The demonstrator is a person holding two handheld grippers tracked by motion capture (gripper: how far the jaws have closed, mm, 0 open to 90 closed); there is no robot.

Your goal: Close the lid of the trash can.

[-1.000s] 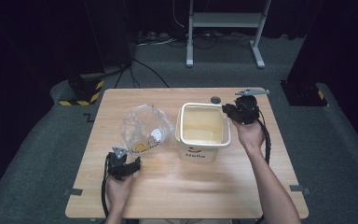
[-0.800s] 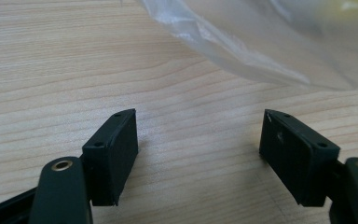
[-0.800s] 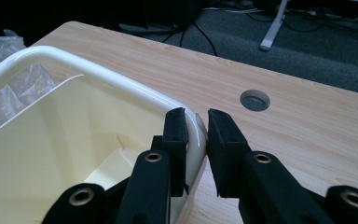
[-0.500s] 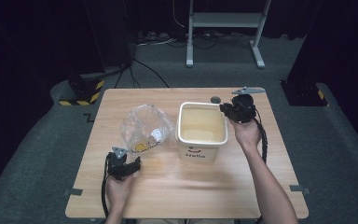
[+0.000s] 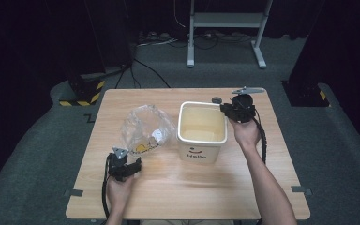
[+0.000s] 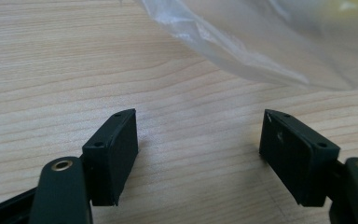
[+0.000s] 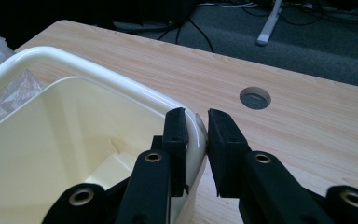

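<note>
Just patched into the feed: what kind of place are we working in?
Likely a recording studio or lab: a bare wooden table on grey carpet, black curtains behind, cables and a metal stand beyond.

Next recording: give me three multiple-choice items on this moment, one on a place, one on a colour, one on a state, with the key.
1. Where does the clear plastic bag lie?
A. left of the bin
B. inside the bin
C. on the floor

2. What colour is the bin?
A. blue
B. cream
C. black

3. How does the right gripper stand?
A. wide open above the table
B. closed on the bin's rim
C. holding the bag

Key:
1 A: the high view shows the bag on the table beside the bin's left wall.
2 B: its walls are cream, with "Hello" on the front.
3 B: the right gripper view shows one jaw inside and one outside the corner rim.
</note>
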